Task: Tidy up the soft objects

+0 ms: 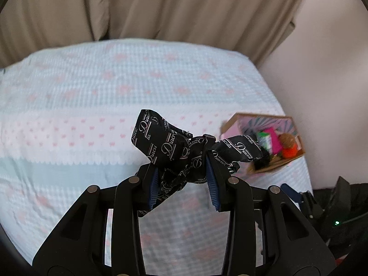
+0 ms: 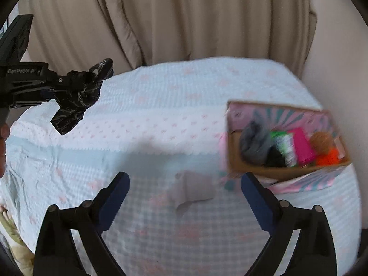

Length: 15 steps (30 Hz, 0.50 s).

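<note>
A black cloth (image 1: 170, 145) printed with white lettering, knotted like a bow, hangs above the bed with my left gripper (image 1: 184, 172) shut on its middle. The right wrist view shows the same cloth (image 2: 76, 99) held off to the far left by the left gripper (image 2: 76, 80). My right gripper (image 2: 185, 179) stands wide open over the bed with nothing between its fingers. Beneath it a small greyish-pink folded cloth (image 2: 195, 188) lies on the bedcover. A cardboard box (image 2: 253, 170) at the right holds a grey cloth (image 2: 255, 142) and several colourful soft items.
The bed (image 2: 161, 124) has a pale blue checked cover with pink hearts. Beige curtains (image 2: 184, 18) hang behind it and a pale wall (image 1: 333, 92) runs along the right side. The box (image 1: 230, 124) sits close to the bed's right edge. A hand (image 2: 3, 135) shows at far left.
</note>
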Available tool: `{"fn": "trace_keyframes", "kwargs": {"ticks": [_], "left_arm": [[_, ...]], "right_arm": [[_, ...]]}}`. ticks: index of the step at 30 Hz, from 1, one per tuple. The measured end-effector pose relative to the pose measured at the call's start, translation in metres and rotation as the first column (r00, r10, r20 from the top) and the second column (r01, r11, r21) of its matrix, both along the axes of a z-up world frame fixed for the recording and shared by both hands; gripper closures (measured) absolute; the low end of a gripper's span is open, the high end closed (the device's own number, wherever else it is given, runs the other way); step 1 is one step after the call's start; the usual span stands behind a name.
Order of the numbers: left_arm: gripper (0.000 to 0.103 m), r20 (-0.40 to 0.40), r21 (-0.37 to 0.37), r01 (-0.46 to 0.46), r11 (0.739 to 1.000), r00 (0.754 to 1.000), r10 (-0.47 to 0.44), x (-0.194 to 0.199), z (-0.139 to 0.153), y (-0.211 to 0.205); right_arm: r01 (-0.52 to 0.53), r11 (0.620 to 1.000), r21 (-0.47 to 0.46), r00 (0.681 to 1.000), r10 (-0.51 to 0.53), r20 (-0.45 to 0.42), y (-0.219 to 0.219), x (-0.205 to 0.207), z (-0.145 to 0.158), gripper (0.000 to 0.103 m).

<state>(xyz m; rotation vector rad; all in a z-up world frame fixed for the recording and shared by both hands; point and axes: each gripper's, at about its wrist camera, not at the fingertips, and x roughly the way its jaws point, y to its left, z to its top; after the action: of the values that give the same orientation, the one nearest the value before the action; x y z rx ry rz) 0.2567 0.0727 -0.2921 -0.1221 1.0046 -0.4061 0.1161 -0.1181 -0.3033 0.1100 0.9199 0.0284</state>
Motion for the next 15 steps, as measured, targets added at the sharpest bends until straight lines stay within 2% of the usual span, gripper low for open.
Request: {"fn": "trace_keyframes", "kwargs": {"ticks": [3, 7, 10, 12, 14, 15], "left_arm": [[0.07, -0.016, 0.008, -0.012, 1.0, 1.0, 0.012, -0.003, -0.032, 0.009], [0.07, -0.032, 0.013, -0.016, 1.0, 0.999, 0.017, -0.005, -0.069, 0.019], [0.07, -0.038, 0.031, -0.006, 0.999, 0.999, 0.007, -0.004, -0.092, 0.024], [0.07, -0.047, 0.037, -0.002, 0.999, 0.999, 0.004, -0.003, -0.104, 0.027], [0.07, -0.054, 0.03, -0.004, 1.0, 0.999, 0.006, -0.001, -0.114, 0.031], [0.07, -0.057, 0.027, -0.004, 1.0, 0.998, 0.006, 0.0, -0.118, 0.032]], "right_arm": [[0.002, 1.0, -0.008, 0.999, -0.003, -0.054, 0.006, 0.008, -0.047, 0.007], [0.052, 0.997, -0.049, 0.998, -0.054, -0.034, 0.008, 0.022, -0.099, 0.007], [0.083, 0.996, -0.029, 0.995, -0.084, -0.045, 0.004, 0.038, -0.133, 0.008], [0.092, 0.995, -0.038, 0.995, -0.094, -0.047, 0.003, 0.046, -0.15, 0.017], [0.095, 0.994, -0.059, 0.993, -0.098, -0.063, 0.004, 0.054, -0.162, 0.035], [0.096, 0.993, -0.067, 0.992, -0.101, -0.072, 0.004, 0.056, -0.167, 0.039]]}}
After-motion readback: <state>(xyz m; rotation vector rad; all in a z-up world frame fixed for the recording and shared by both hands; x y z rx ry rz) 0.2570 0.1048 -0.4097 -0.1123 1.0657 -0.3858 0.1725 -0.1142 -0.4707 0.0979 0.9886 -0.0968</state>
